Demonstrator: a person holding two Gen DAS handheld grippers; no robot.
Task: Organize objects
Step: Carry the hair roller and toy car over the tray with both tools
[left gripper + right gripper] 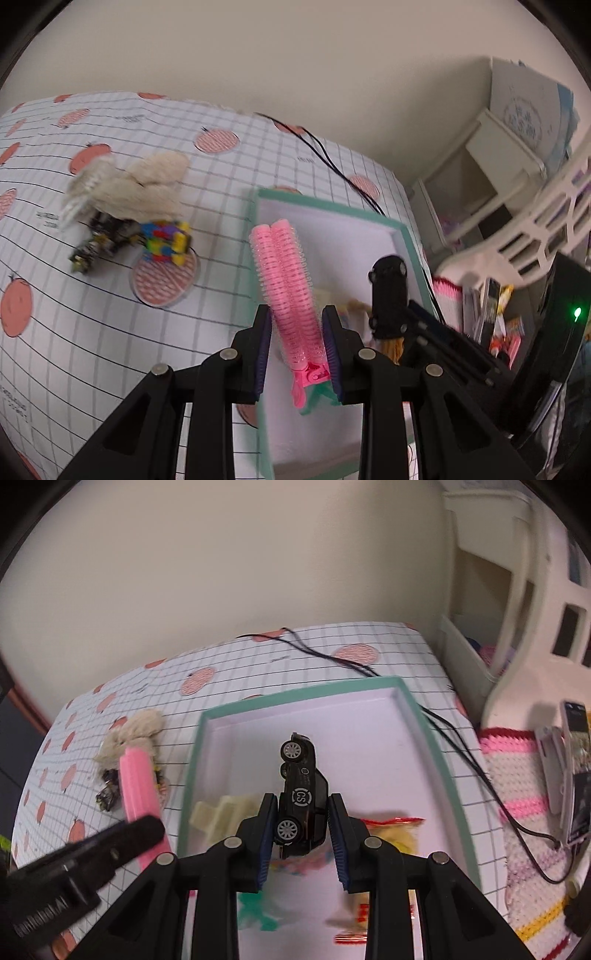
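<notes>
Over the near edge of the teal-rimmed tray (400,230), in the left wrist view, the left gripper (297,350) was closed partway on a pink hair roller clip (284,280), its blue pads pressing the clip's lower end while the rollers stuck up over the tray's white floor. A fluffy beige toy (144,188) and a multicoloured brick model (168,242) lay well to the left on the gridded tablecloth (74,350). In the right wrist view, the right gripper (302,834) was clamped just as narrowly on a black toy car (301,794), held nose up above the tray (295,696). A cream clip (221,812) and a snack packet (395,829) lay inside the tray below it.
</notes>
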